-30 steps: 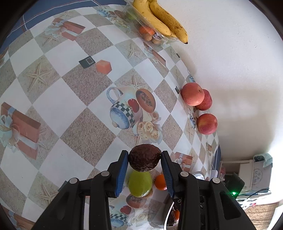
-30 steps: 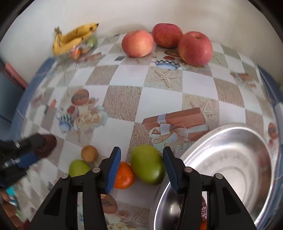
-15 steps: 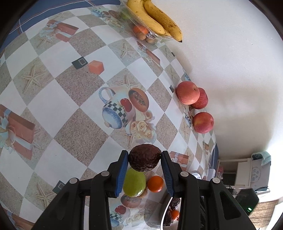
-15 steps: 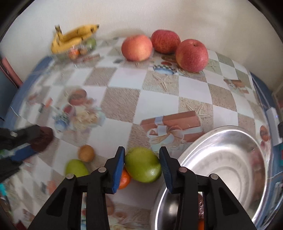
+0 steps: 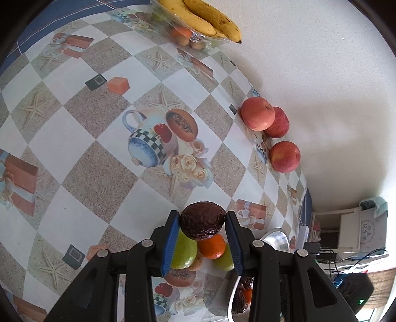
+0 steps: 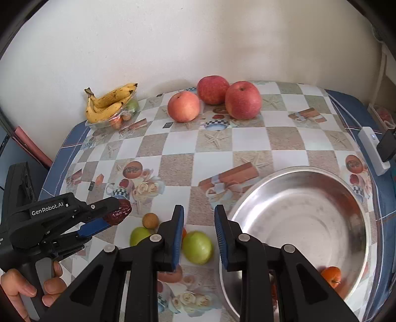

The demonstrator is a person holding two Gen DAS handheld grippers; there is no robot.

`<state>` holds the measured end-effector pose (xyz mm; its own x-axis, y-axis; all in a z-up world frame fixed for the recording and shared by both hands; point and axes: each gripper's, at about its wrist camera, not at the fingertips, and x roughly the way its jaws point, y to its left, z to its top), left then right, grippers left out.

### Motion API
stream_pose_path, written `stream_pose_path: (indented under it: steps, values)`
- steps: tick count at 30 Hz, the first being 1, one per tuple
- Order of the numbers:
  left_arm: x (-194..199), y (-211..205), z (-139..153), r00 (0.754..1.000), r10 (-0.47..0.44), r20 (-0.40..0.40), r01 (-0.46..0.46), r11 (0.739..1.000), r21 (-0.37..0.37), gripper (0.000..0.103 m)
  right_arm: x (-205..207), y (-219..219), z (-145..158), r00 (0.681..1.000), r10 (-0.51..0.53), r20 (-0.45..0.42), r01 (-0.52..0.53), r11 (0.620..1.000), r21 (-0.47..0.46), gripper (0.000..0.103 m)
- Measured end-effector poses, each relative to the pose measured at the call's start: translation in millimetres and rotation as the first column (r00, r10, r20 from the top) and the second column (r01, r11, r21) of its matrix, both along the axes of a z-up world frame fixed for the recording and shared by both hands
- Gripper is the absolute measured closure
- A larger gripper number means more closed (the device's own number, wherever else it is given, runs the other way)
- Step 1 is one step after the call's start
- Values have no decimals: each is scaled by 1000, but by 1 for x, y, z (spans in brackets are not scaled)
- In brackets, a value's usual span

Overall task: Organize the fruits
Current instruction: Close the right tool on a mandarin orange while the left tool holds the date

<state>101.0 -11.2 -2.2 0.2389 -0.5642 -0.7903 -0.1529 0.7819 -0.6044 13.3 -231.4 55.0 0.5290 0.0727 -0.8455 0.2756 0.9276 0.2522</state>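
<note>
Left wrist view: the left gripper (image 5: 201, 224) is closed on a dark wrinkled fruit (image 5: 202, 220), held clear above the checked tablecloth (image 5: 104, 171). Directly below it lie a green fruit (image 5: 184, 252), a mandarin (image 5: 212, 246) and a second green fruit, partly hidden. Three apples (image 5: 257, 113) stand in a row by the wall, and bananas (image 5: 198, 17) rest on a clear packet of small fruit at the far corner.

Right wrist view: the right gripper (image 6: 199, 232) has its jaws apart and holds nothing. It hovers above a green fruit (image 6: 198, 247) just beside the rim of the steel bowl (image 6: 297, 223). The bowl contains one mandarin (image 6: 331, 276) near its front wall; further contents are hidden behind the fingers. A small brown fruit (image 6: 150, 220) and another green fruit (image 6: 139, 235) lie on the cloth between the two grippers.

Progress assessment: the task appears to be at an early stage. Most of the loose fruit remains outside the bowl, as does the held dark fruit.
</note>
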Motion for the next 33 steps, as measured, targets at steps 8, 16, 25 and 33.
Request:
stream_pose_path:
  steps: [8, 16, 25, 33]
  values:
    - [-2, 12, -1, 999, 33, -15, -33, 999, -16, 63, -2, 2, -26, 995, 62, -72, -61, 998, 18, 77]
    - [0, 30, -1, 996, 85, -33, -86, 995, -50, 63, 11, 27, -34, 987, 132, -87, -129, 991, 40, 62]
    - [1, 33, -3, 995, 91, -48, -94, 992, -79, 63, 28, 52, -55, 973, 192, -127, -195, 981, -8, 62]
    - [1, 33, -3, 995, 90, -53, -94, 992, -82, 63, 33, 70, -61, 960, 233, -158, -251, 962, -109, 63]
